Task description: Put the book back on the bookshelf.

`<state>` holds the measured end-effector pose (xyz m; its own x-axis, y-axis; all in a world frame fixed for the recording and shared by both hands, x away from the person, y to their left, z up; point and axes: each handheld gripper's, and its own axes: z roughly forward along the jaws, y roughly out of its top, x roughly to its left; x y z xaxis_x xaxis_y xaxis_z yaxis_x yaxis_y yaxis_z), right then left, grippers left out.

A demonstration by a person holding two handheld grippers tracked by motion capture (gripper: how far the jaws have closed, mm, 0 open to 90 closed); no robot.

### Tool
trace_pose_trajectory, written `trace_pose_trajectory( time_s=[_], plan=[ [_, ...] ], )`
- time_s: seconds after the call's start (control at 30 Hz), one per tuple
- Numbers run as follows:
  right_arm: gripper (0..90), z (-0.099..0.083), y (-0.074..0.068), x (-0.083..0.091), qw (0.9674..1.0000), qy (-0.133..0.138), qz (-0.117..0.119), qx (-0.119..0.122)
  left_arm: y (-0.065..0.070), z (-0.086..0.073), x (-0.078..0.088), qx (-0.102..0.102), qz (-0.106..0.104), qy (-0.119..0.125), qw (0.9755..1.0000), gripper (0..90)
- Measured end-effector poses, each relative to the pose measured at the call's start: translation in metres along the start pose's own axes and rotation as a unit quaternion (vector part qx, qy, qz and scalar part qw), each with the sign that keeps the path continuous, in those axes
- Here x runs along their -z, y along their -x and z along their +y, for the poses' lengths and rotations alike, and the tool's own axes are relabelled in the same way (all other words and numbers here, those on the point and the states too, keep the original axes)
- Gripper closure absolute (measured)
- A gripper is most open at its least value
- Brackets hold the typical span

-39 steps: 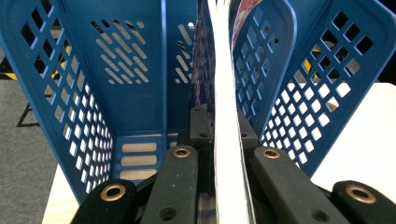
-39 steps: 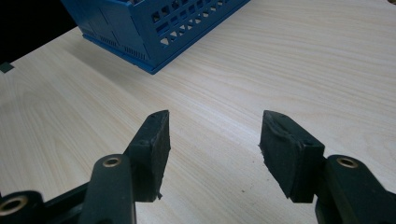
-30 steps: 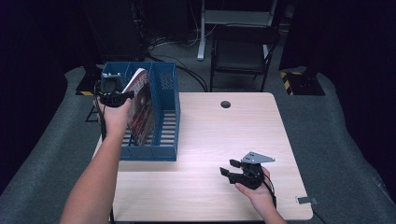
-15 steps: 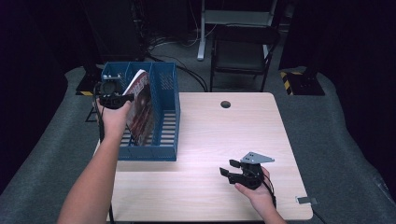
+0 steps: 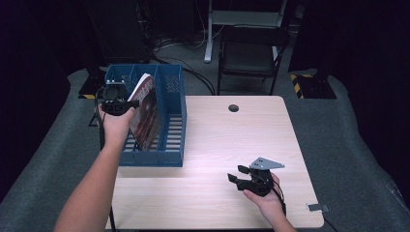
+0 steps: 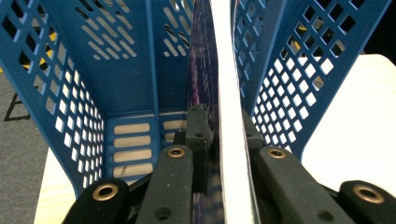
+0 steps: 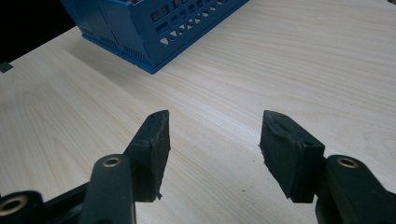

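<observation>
I am watching the left gripper (image 5: 117,104) hanging over the far left part of the table (image 5: 212,145), above the blue rack (image 5: 167,121). It is holding a magazine (image 5: 145,116) by its top edge. In the left gripper view the magazine (image 6: 219,93) is running straight up between the two black jaws, its dark cover on one side and white page edges on the other. The jaws have just been opening a little, and the pads are sitting right against both faces, so I am reading it as a grip only beginning to loosen. The magazine is standing inside the rack (image 6: 126,70), leaning slightly, with a perforated blue wall close on each side. I cannot tell whether its lower edge is resting on the slotted floor.

The right gripper (image 5: 249,179) is sitting low over the near right part of the table, well apart from the rack, with the hand behind it. In the right gripper view the right gripper (image 7: 212,140) is showing its jaws standing wide apart with nothing between them, only bare wood (image 7: 280,70) beneath. A corner of the rack (image 7: 154,28) is showing at the top of that view.
</observation>
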<state>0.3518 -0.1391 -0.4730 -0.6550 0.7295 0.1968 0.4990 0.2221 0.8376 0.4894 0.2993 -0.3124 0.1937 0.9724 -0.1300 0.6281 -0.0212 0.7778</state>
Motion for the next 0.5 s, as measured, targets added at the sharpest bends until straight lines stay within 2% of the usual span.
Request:
trace_pose_trajectory(
  time_s=[0.13, 0.27, 0.37, 0.5],
  plan=[
    [42.3, 0.000, 0.000, 0.001, 1.0000, 0.000, 0.001, -0.002, -0.001, -0.001, 0.002, 0.000, -0.004, -0.008, 1.0000, 75.8],
    [42.3, 0.000, 0.000, 0.001, 1.0000, 0.001, 0.001, -0.006, -0.004, -0.003, 0.007, -0.006, -0.009, -0.017, 0.9998, 75.6],
    [42.3, 0.000, 0.000, 0.001, 1.0000, 0.002, 0.000, -0.005, -0.004, -0.004, 0.011, -0.003, -0.014, -0.015, 0.9998, 75.7],
    [42.3, 0.000, 0.000, 0.001, 1.0000, -0.001, 0.000, -0.003, -0.005, -0.006, 0.016, -0.012, -0.018, -0.020, 0.9996, 76.3]
  ],
)
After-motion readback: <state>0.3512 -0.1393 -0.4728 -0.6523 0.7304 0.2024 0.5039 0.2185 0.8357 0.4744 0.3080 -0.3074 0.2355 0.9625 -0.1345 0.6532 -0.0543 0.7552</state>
